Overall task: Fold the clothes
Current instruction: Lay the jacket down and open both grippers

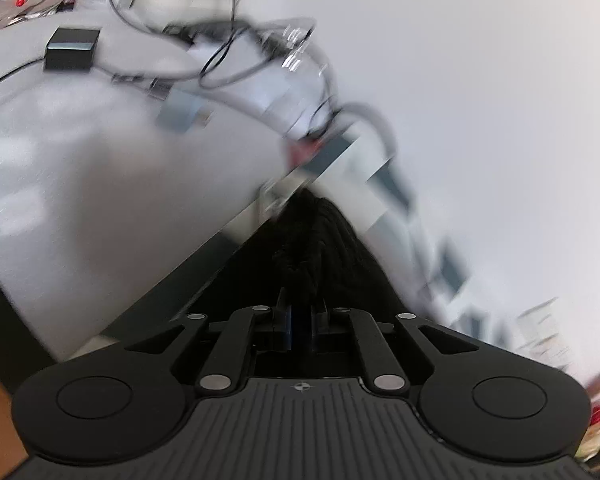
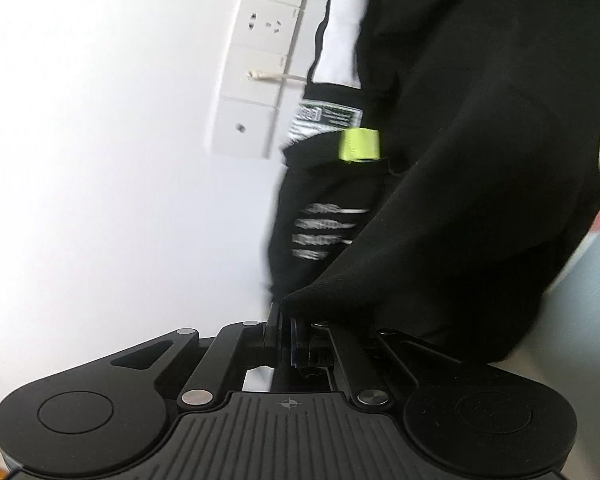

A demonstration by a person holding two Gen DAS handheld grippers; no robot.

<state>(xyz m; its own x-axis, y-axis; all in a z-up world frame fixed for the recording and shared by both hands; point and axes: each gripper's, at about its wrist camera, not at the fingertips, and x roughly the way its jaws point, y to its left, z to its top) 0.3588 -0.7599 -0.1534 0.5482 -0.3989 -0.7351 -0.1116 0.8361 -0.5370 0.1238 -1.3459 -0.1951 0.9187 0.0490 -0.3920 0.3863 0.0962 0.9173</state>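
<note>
A black ribbed knit garment (image 1: 319,240) rises in a peak straight ahead in the left wrist view, and my left gripper (image 1: 301,304) is shut on its fabric. In the right wrist view the same black garment (image 2: 459,160) hangs in a broad fold filling the right half, with a yellow-green tab (image 2: 359,144) and white printed stripes (image 2: 323,232) on it. My right gripper (image 2: 288,316) is shut on a ribbed edge of that cloth. Both views are blurred.
A white table (image 1: 80,184) lies to the left in the left wrist view, with a black box (image 1: 72,50) and tangled cables (image 1: 228,40) at its far side. A white wall (image 2: 100,120) with a socket strip (image 2: 260,60) fills the right wrist view's left.
</note>
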